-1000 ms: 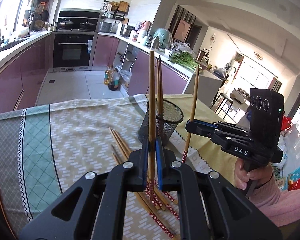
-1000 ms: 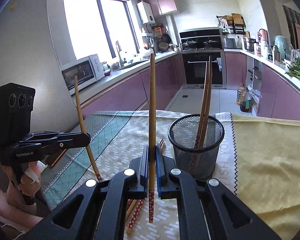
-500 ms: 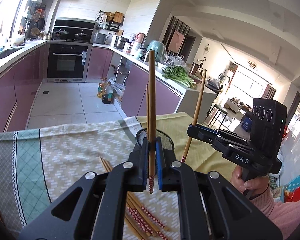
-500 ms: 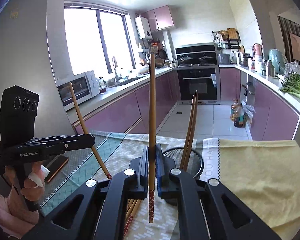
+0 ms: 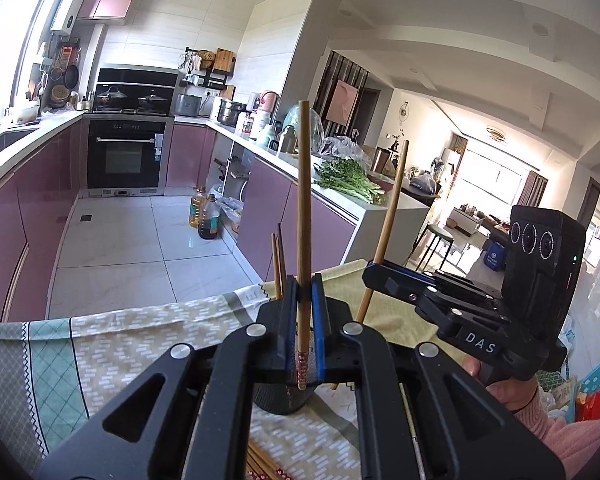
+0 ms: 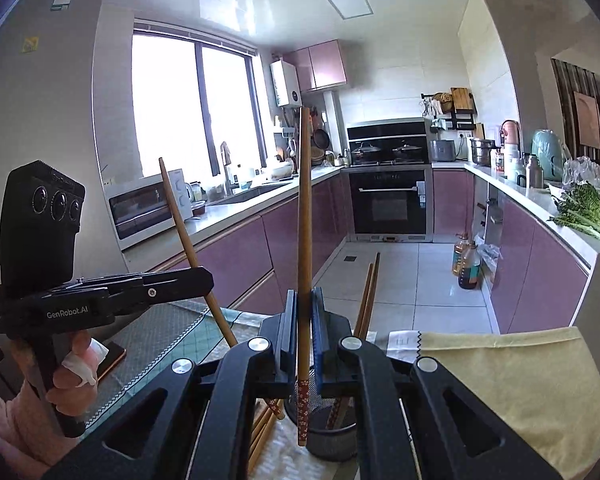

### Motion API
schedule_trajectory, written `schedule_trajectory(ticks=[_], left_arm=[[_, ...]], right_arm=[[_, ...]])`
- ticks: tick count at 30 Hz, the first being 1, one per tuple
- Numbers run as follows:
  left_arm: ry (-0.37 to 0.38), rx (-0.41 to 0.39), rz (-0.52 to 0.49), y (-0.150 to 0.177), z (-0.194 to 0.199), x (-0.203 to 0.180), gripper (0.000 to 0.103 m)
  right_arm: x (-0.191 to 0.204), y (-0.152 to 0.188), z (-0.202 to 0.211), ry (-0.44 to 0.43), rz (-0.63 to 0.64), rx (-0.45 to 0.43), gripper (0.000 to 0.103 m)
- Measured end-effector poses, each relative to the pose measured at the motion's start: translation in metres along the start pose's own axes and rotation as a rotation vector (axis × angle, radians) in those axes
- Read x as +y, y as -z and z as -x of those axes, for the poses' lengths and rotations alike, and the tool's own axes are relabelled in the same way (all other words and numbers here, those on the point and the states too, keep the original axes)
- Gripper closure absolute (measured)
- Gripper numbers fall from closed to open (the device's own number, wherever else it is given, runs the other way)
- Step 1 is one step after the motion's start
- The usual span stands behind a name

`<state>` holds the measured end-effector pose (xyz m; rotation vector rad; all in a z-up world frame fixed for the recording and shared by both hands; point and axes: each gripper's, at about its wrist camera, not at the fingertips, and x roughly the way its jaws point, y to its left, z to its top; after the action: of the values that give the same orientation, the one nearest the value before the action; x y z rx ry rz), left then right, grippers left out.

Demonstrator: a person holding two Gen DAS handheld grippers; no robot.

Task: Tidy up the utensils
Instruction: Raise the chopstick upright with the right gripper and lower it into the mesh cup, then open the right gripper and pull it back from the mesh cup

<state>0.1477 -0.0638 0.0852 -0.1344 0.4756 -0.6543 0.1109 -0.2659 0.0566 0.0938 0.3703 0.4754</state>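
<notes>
My left gripper (image 5: 303, 328) is shut on an upright wooden chopstick (image 5: 303, 208) with a red patterned tip, held above the black mesh holder (image 5: 280, 400), which its jaws mostly hide. My right gripper (image 6: 303, 340) is shut on another upright chopstick (image 6: 304, 240) over the same holder (image 6: 332, 440). Two chopsticks (image 6: 368, 296) stand in the holder, also seen in the left wrist view (image 5: 278, 264). Each gripper shows in the other's view: the right gripper (image 5: 374, 276) and the left gripper (image 6: 204, 280), each clamping a tilted chopstick. Loose chopsticks (image 5: 260, 464) lie on the tablecloth.
The table carries a patterned green and beige cloth (image 5: 100, 344) and a yellow cloth (image 6: 520, 380). A phone (image 6: 112, 356) lies at the left table edge. Purple kitchen cabinets, an oven (image 6: 388, 204) and oil bottles (image 5: 206, 216) on the floor lie beyond.
Both grippers have risen and tilted up with their chopsticks, moving in over the mesh holder, which now sits low behind the jaws. The table fills less of each view.
</notes>
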Motion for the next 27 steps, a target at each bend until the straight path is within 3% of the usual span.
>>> schedule_trajectory(ticks=[13,27], left_arm=[[-0.049,0.055,-0.043,0.002,-0.035,-0.007,0.095],[-0.058,0.266,-0.049,0.036,-0.084,0.009,0.095]], right_arm=[[-0.011,0.009,-0.032,0.071,-0.014,0.032,0.097],[-0.021,0.043,-0.072,0.094,-0.050,0.246,0.097]])
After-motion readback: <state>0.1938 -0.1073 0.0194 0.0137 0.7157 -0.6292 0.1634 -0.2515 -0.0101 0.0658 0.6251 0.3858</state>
